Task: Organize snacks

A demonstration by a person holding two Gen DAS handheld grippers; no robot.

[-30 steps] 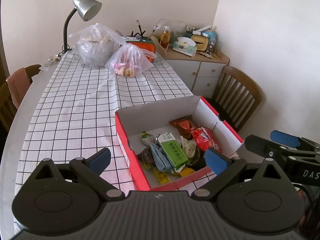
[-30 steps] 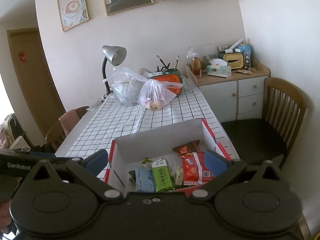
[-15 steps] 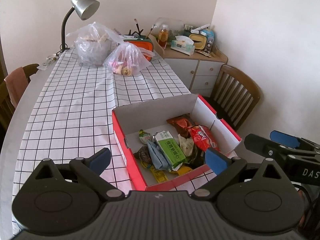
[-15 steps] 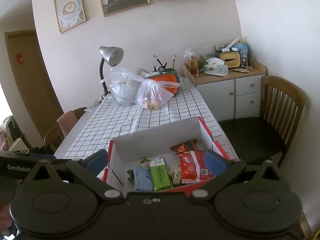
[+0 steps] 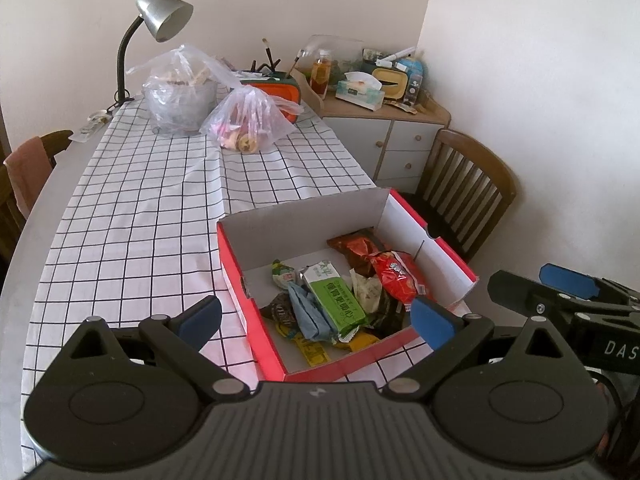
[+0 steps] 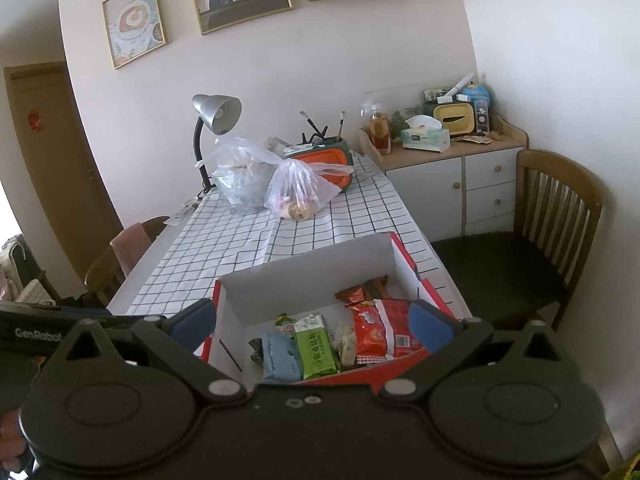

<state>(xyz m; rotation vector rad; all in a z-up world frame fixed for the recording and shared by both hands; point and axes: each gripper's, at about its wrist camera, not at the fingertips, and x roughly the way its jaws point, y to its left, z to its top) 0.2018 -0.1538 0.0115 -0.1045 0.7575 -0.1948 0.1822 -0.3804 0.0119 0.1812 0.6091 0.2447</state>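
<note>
Sitting near the table's right edge, a red cardboard box [image 5: 256, 312] with a pale inside is being used to hold a heap of snacks. A green packet [image 5: 334, 300] is lying lengthwise in the middle of the heap, with a blue-grey packet [image 5: 308, 312] touching its left side and a red packet [image 5: 398, 276] to its right. A dark red-brown wrapper [image 5: 356, 246] is lying behind the red one, toward the far wall of the box, and a small green-and-white sachet [image 5: 284, 274] is resting just behind the green packet. Yellow wrappers [image 5: 312, 350] are showing at the near wall.

The left gripper [image 5: 316, 318] is being held above the box's near corner, its jaws spread wide and nothing between them. The right gripper [image 6: 314, 318] is likewise being held released over the near wall, empty; its blue pads [image 6: 430, 326] are framing the snacks.

A checked tablecloth [image 5: 152, 208] is covering the table. Two clear plastic bags [image 5: 248, 124] are standing at the far end, near a silver desk lamp [image 5: 162, 20]. A wooden chair [image 6: 556, 216] is placed beside the table, next to a cabinet [image 6: 460, 176].
</note>
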